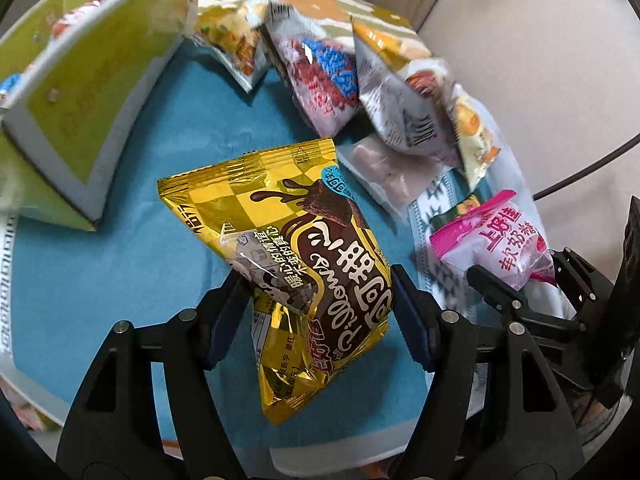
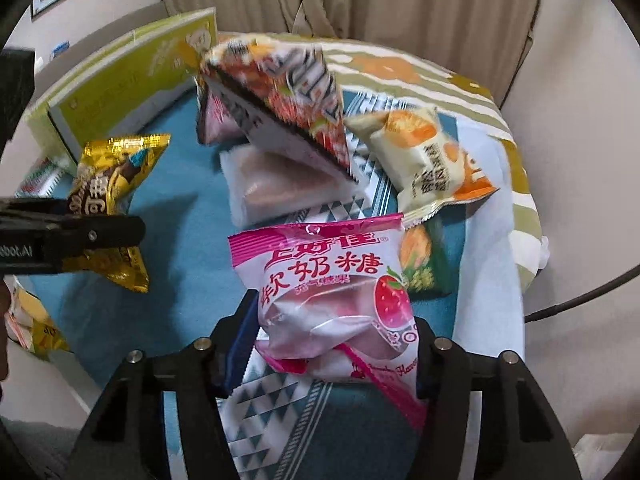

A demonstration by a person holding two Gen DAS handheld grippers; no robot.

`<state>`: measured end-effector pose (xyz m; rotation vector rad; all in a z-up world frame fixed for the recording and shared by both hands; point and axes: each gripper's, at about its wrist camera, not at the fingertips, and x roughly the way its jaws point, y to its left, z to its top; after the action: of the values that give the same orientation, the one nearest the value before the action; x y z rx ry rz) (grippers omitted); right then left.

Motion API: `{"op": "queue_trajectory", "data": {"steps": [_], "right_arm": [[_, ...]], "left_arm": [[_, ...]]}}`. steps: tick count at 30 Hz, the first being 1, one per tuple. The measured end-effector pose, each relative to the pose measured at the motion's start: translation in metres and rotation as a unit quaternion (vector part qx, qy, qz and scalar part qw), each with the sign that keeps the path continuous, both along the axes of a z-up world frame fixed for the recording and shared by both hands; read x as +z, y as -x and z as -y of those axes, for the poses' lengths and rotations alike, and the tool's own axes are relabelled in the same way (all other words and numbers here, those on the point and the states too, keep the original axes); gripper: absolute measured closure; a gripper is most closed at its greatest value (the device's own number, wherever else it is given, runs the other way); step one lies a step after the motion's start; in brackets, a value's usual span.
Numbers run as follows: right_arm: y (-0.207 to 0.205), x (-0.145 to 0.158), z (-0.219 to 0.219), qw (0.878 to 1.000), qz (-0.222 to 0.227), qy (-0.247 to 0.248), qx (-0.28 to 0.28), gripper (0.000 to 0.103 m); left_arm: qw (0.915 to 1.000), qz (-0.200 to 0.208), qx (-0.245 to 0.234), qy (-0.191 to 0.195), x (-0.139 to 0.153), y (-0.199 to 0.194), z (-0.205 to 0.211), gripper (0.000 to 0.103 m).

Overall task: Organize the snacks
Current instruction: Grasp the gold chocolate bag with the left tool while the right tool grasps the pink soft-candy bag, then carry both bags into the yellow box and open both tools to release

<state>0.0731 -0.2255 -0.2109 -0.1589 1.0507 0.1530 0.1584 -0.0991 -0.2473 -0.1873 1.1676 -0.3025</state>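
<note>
My left gripper (image 1: 320, 280) is shut on a gold chocolate snack bag (image 1: 304, 240), which hangs above the blue tablecloth (image 1: 120, 280). The right wrist view shows the same gold bag (image 2: 116, 164) at the left, pinched in the left gripper's black fingers (image 2: 100, 236). My right gripper (image 2: 332, 340) is shut on a pink strawberry candy bag (image 2: 320, 280), its pads pressing both sides. In the left wrist view that pink bag (image 1: 500, 236) is at the right, held in the right gripper (image 1: 520, 268).
A yellow-green cardboard box (image 1: 80, 80) stands open at the back left. Behind lie several snack bags: a blurred red-and-white bag (image 2: 280, 100), a clear pack (image 2: 272, 188), a cream orange bag (image 2: 432, 160) and a green bag (image 2: 424, 264). A black cable (image 2: 580, 296) runs at the right.
</note>
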Motion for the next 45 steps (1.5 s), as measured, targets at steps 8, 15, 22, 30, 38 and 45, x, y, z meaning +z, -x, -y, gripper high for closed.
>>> {"op": "queue_trajectory", "data": {"steps": [8, 15, 22, 30, 38, 45], "right_arm": [[0.005, 0.065, -0.019, 0.998, 0.037, -0.045, -0.014, 0.046], [-0.011, 0.128, -0.059, 0.994, 0.087, -0.072, 0.006, 0.046], [-0.048, 0.164, -0.111, 0.989, 0.122, -0.077, 0.023, 0.046], [-0.125, 0.174, -0.174, 0.988, 0.124, -0.09, 0.007, 0.046], [-0.19, 0.167, -0.231, 0.99, 0.106, -0.092, -0.01, 0.046], [-0.227, 0.149, -0.264, 0.992, 0.083, -0.087, -0.03, 0.046]], "left_arm": [[0.9986, 0.05, 0.012, 0.008, 0.081, 0.021, -0.028, 0.037], [0.9944, 0.094, 0.047, 0.01, 0.139, 0.016, -0.081, 0.037], [0.992, 0.111, 0.059, 0.01, 0.161, -0.029, -0.148, 0.037], [0.9927, 0.108, 0.054, -0.008, 0.159, -0.107, -0.217, 0.037], [0.9962, 0.079, 0.027, -0.026, 0.136, -0.194, -0.272, 0.037], [0.9981, 0.048, -0.007, -0.039, 0.105, -0.241, -0.283, 0.009]]}}
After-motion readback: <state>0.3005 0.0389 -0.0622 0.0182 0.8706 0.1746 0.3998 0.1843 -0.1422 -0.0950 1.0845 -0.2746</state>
